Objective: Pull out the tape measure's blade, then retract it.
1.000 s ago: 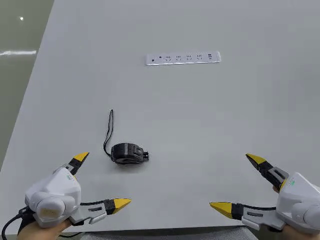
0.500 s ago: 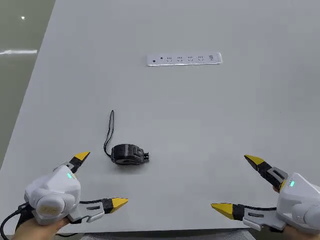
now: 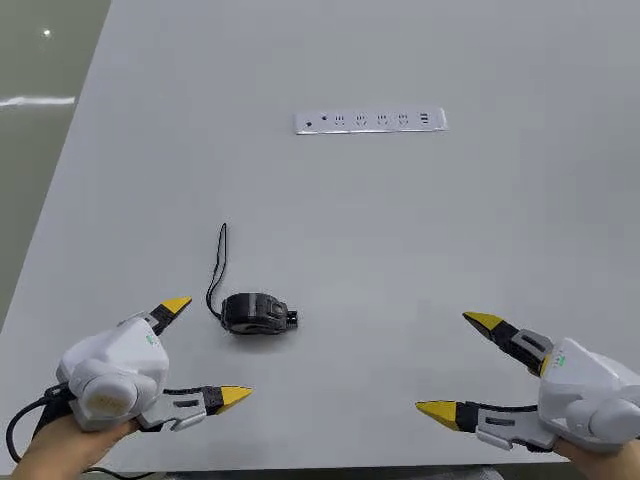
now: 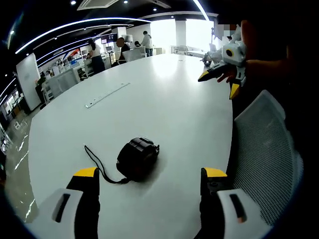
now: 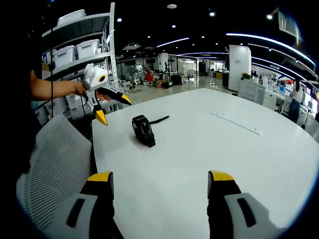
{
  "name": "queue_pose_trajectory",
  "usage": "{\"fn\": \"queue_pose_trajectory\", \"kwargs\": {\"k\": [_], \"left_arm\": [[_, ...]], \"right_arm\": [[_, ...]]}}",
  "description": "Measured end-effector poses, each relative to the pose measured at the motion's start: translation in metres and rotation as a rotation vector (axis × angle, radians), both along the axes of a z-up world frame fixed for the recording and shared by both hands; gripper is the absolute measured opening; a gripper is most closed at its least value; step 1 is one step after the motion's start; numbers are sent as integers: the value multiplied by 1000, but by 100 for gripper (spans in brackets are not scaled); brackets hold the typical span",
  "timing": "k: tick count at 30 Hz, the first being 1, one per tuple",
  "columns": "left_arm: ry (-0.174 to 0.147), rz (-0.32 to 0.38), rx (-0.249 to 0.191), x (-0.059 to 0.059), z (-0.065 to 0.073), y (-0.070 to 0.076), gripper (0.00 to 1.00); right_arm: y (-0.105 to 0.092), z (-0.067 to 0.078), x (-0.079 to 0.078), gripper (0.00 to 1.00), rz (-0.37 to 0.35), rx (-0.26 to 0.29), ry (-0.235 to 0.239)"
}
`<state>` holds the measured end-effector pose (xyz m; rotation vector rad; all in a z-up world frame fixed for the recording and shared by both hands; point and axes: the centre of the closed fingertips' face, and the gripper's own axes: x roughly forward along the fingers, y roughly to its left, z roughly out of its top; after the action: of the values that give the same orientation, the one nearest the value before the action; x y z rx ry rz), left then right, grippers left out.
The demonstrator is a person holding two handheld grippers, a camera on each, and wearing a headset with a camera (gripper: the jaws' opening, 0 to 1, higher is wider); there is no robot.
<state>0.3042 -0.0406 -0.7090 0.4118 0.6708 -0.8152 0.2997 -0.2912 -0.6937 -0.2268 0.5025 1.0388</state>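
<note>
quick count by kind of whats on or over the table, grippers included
tape measure: 1
power strip: 1
grippers: 2 (left gripper, right gripper)
total: 4

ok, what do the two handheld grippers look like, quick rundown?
Both alike: left gripper and right gripper have rounded white housings, grey-and-black jaws ending in pointed yellow fingertips, and a small green mark on top. A black cable trails from the left one.
</note>
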Motion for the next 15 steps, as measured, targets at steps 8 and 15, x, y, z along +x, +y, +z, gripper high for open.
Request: {"fn": "queue_pose_trajectory", "kwargs": {"k": [8,15], "left_arm": [[9,-72,51,11,-12,5,75],[29,-138,89,17,-27,5,68]], "right_arm": [[14,-10,9,74,50,-14,-3],[25,-20,16,72,93,-30,-4]]}}
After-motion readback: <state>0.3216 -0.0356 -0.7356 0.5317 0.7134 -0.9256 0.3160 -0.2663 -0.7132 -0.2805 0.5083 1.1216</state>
